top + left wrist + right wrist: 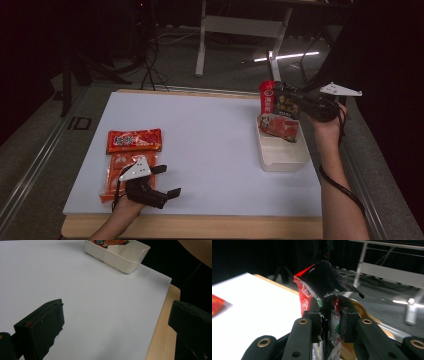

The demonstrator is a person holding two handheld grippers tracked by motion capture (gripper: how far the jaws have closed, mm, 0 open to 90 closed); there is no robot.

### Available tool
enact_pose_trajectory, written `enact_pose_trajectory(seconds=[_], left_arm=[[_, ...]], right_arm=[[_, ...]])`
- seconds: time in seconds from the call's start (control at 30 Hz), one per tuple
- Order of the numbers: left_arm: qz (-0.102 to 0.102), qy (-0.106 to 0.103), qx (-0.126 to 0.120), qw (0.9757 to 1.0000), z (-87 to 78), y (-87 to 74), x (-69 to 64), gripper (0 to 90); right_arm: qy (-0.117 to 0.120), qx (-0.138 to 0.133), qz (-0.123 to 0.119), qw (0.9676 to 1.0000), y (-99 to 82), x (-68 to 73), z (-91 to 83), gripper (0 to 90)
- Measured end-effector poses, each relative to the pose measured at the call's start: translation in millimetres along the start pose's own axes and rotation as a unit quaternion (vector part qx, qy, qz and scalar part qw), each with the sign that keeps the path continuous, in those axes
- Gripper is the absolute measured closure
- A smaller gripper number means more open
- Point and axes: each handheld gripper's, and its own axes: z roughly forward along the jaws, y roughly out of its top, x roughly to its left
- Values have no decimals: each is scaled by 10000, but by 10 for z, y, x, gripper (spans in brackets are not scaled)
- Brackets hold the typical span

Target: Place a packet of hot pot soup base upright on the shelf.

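The table point(200, 150) carries a white sheet over its wooden top; a strip of bare wood shows along the near edge and, in the left gripper view, at the right edge point(162, 340). A cream tray point(282, 155) stands near the sheet's right side; in the left gripper view it sits at the far end point(120, 260), with a printed packet lying in its far part. Two red packets point(131, 155) lie flat at the left of the sheet, one behind the other, the farther one point(134, 140) crosswise, the nearer one partly under the left gripper.

The right gripper point(300, 106) is up over the far end of the tray, held level and pointing left; its jaws are clamped on a red-and-black pouch point(280, 100), which hangs upright above the packet in the tray; in the right gripper view the pouch point(324, 282) is pinched and crumpled between the two pads, its top edge fanning out above them.

The left gripper point(167, 182) rests low at the near left of the sheet, just beside the red packets; its jaws stand wide apart with nothing between them, bare sheet showing in the gap.
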Motion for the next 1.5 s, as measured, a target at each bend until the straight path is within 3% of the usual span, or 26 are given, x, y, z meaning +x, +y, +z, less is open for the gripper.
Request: enact_pose_trajectory(seconds=[0.2, 0.37, 0.47, 0.5, 0.6, 0.67, 1.0, 1.1, 1.2, 1.33, 1.5], left_arm=[[25, 11, 20, 10000, -1, -3, -5, 8], [11, 5, 3, 10000, -3, -1, 0, 8], [-14, -1, -5, 10000, -3, -4, 6, 8], [-32, -6, 3, 10000, -1, -8, 11, 8], [-29, -8, 10, 10000, 0, -9, 12, 8], [-28, -8, 6, 10000, -1, -8, 11, 8], [-35, -15, 13, 10000, -3, -13, 23, 8], [-73, -14, 12, 10000, -2, -17, 32, 8], [-77, -15, 24, 10000, 2, -20, 36, 8], [-76, -25, 29, 10000, 7, -21, 34, 8], [-75, -34, 27, 10000, 8, -18, 29, 8]], right_arm=[[239, 57, -77, 9997, 6, 26, 24, 739], [290, 6, -95, 9995, -22, 26, 23, 737], [428, -42, -152, 9990, -46, 14, 24, 730], [577, 66, -178, 9982, -61, 2, 48, 724], [622, 189, 5, 9979, -117, -17, 86, 721], [634, 84, 98, 9979, -151, -24, 82, 718], [536, -176, 338, 9978, -285, -94, 19, 709], [455, 26, 419, 9981, -379, -132, 38, 700], [441, -94, 648, 9969, -497, -201, 9, 696], [356, -124, 742, 9965, -570, -254, -37, 693], [149, 24, 868, 9961, -588, -270, -102, 627]])
